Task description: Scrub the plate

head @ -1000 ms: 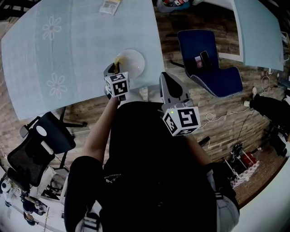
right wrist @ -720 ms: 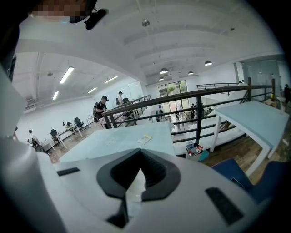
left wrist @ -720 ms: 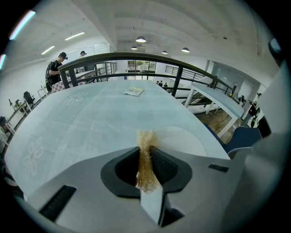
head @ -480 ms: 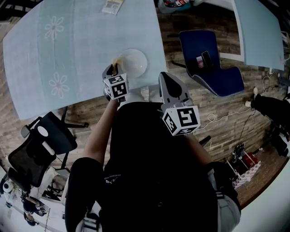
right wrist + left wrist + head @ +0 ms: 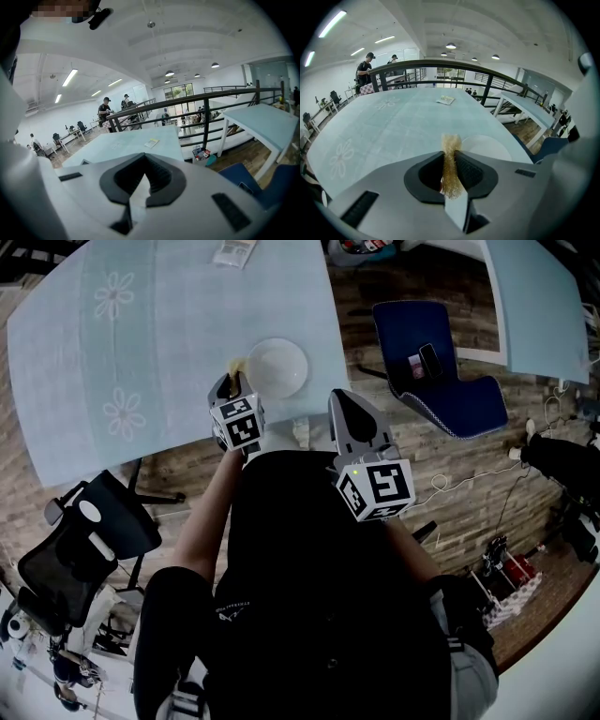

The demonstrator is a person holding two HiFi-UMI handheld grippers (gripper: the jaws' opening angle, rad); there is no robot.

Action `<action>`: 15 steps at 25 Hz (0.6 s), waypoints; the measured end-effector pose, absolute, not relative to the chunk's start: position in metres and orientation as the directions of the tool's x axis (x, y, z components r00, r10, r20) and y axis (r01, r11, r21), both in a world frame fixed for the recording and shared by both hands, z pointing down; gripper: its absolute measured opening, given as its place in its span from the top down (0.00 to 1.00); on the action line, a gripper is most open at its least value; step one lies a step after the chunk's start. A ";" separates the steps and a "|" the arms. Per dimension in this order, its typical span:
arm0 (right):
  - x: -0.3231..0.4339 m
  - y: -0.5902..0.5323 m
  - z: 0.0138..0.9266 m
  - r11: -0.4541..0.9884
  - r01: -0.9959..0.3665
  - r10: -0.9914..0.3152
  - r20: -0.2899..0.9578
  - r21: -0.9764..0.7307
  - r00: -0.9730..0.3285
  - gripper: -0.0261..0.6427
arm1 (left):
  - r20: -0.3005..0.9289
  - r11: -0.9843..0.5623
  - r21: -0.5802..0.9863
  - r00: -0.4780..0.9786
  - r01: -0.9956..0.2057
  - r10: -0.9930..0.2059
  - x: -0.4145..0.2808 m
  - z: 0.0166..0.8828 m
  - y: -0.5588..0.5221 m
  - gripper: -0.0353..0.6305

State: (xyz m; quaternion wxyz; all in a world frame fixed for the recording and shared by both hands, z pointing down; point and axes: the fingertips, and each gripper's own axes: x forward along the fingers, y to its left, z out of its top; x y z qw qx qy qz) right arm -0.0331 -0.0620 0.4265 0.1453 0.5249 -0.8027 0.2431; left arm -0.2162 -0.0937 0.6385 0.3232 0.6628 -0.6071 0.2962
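One plate [image 5: 275,367] sits upper centre on the table [image 5: 141,324]; left gripper [image 5: 232,382] clamps one golden scrubber [image 5: 451,161] beside its rim, contact hard to make out; right gripper [image 5: 350,409], centre frame, is closed on nothing.

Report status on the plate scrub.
Left gripper shut on gold scrubber, beside the plate, contact unclear. Right gripper shut, empty, clear of the plate. Nothing blocking it.

R claw [image 5: 145,157] pressed together, pale blue table [image 5: 113,144] w/ packet [image 5: 151,142] beyond, railing [image 5: 187,100] behind
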 end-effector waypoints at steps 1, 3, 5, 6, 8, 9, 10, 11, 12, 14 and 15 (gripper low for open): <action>-0.032 -0.062 0.427 0.328 -0.914 -0.772 0.490 -0.238 -0.405 0.95 | 0.780 -0.062 0.083 0.104 -0.995 -0.617 -0.212 0.635 -0.094 0.84; -0.030 -0.061 0.425 0.325 -0.916 -0.772 0.494 -0.236 -0.401 0.95 | 0.771 -0.078 0.109 0.134 -0.991 -0.623 -0.203 0.626 -0.094 0.84; -0.027 -0.059 0.424 0.327 -0.916 -0.771 0.496 -0.231 -0.400 0.95 | 0.765 -0.094 0.131 0.161 -0.987 -0.623 -0.191 0.622 -0.092 0.84; -0.025 -0.059 0.423 0.329 -0.916 -0.770 0.497 -0.229 -0.401 0.95 | 0.764 -0.101 0.141 0.173 -0.985 -0.621 -0.185 0.621 -0.090 0.84; -0.022 -0.060 0.424 0.337 -0.914 -0.766 0.498 -0.227 -0.406 0.95 | 0.765 -0.111 0.159 0.193 -0.981 -0.614 -0.173 0.622 -0.087 0.84; -0.020 -0.061 0.424 0.343 -0.911 -0.763 0.499 -0.227 -0.412 0.95 | 0.766 -0.113 0.167 0.201 -0.979 -0.610 -0.167 0.623 -0.086 0.84; -0.018 -0.063 0.424 0.352 -0.908 -0.759 0.499 -0.227 -0.419 0.95 | 0.767 -0.115 0.176 0.210 -0.978 -0.606 -0.161 0.623 -0.085 0.84; -0.016 -0.064 0.424 0.364 -0.904 -0.753 0.500 -0.226 -0.428 0.95 | 0.767 -0.118 0.189 0.221 -0.975 -0.603 -0.154 0.624 -0.083 0.84; -0.015 -0.066 0.425 0.377 -0.898 -0.745 0.502 -0.226 -0.439 0.95 | 0.766 -0.120 0.205 0.236 -0.971 -0.599 -0.147 0.624 -0.082 0.84; -0.011 -0.066 0.426 0.395 -0.889 -0.728 0.511 -0.231 -0.456 0.95 | 0.764 -0.121 0.235 0.260 -0.964 -0.590 -0.135 0.624 -0.078 0.84; -0.007 -0.065 0.426 0.399 -0.886 -0.723 0.514 -0.236 -0.462 0.95 | 0.765 -0.117 0.243 0.265 -0.963 -0.587 -0.129 0.624 -0.076 0.84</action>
